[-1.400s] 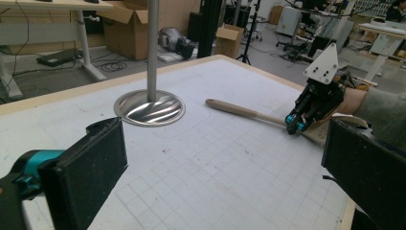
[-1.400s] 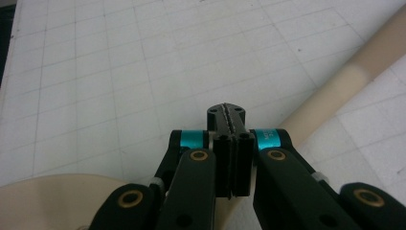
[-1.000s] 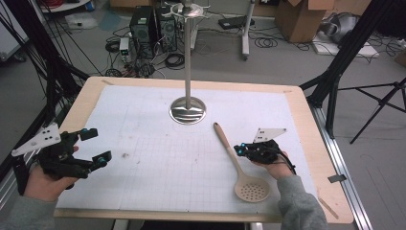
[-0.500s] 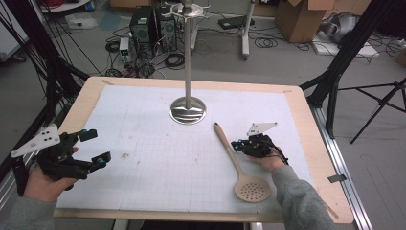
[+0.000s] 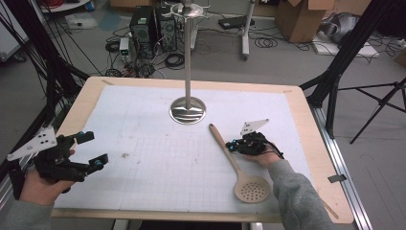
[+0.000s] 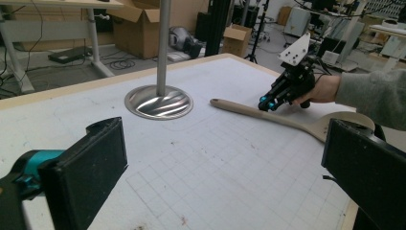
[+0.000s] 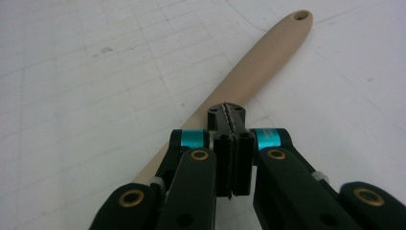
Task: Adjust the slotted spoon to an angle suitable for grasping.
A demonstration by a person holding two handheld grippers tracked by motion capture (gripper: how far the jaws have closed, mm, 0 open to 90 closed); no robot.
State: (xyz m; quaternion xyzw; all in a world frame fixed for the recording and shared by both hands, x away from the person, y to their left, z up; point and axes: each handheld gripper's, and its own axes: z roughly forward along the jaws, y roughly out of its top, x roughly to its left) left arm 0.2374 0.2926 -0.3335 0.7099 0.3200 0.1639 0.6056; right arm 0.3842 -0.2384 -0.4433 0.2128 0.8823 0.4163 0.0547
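The stand [image 5: 187,108] sits on the bench [image 5: 311,143], near the far edge and about in the middle from side to side. A mat [image 5: 153,163] lies flat on the bench, and the stand is on the mat.

The spoon [image 5: 237,165] lies on the mat too, in front of the stand and to its right. The spoon's handle end is near the stand, and its round end lies closer to the front edge of the bench.

The right tongs [image 5: 232,145] are just right of the spoon's handle, low over it.

The left tongs [image 5: 91,151] are well to the left of the stand, near the front left corner of the bench.
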